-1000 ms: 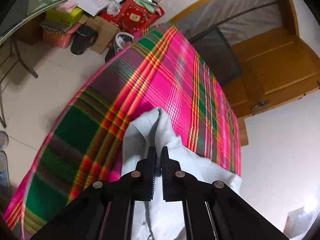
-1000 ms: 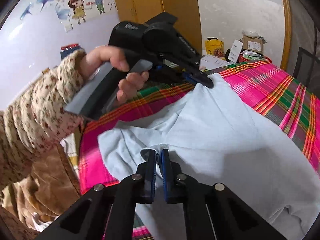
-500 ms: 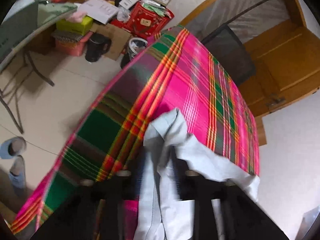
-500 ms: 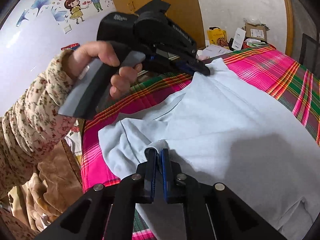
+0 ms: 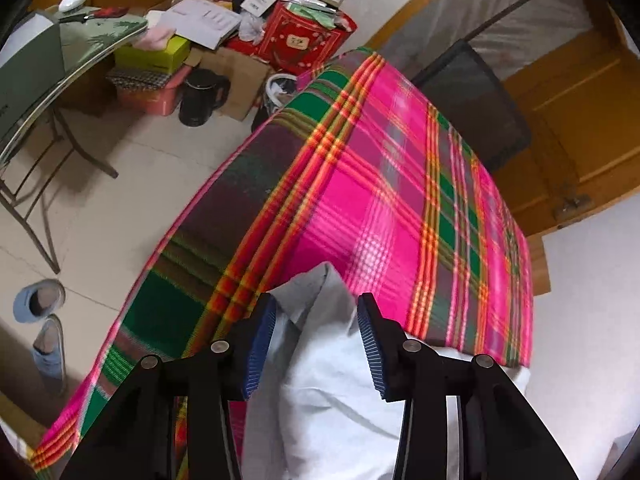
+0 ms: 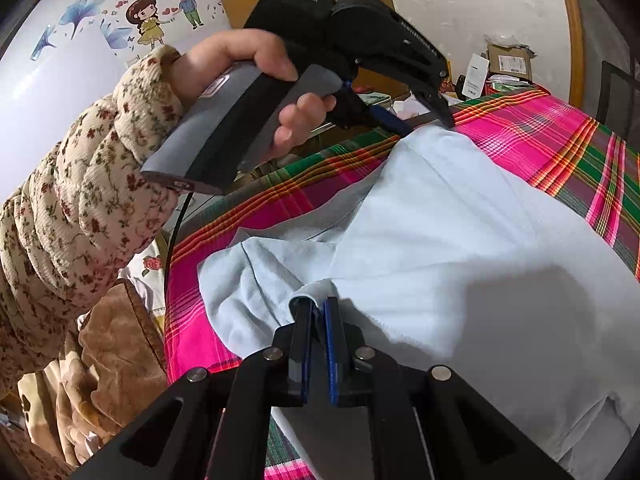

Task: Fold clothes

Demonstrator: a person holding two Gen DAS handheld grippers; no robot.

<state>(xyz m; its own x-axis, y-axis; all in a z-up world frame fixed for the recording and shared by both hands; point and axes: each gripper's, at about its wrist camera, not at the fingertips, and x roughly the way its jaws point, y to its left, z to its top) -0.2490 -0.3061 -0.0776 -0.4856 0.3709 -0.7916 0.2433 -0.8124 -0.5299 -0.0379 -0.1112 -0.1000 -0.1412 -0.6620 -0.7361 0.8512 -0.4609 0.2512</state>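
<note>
A pale blue garment (image 6: 460, 240) lies spread over a bed covered with a pink, green and orange plaid blanket (image 5: 380, 200), and everything here is placed against that blanket. The garment covers the near part of the blanket; its far corner reaches toward the blanket's far edge, where the left gripper (image 6: 428, 122) hovers with its tips at the cloth.

In the left wrist view, the left gripper (image 5: 316, 320) has its 2 fingers standing clearly apart, about half spread, having just been opening. A peaked fold of the garment (image 5: 320, 360) rises in the gap between them, but the blue ribbed pads (image 5: 260, 344) do not press on it, so nothing is gripped.

The right gripper (image 6: 316, 304) sits at the garment's near left portion, close to the blanket's left edge. Its fingers are almost together, and a small bunched ridge of the cloth is pinched between them.

A hand (image 6: 248, 80) in a floral sleeve (image 6: 88, 184) holds the left gripper's grey handle above the blanket's far left side.

Beyond the blanket's far edge, on the floor, stand a red box (image 5: 308, 40) and a black kettle (image 5: 200, 98).
</note>
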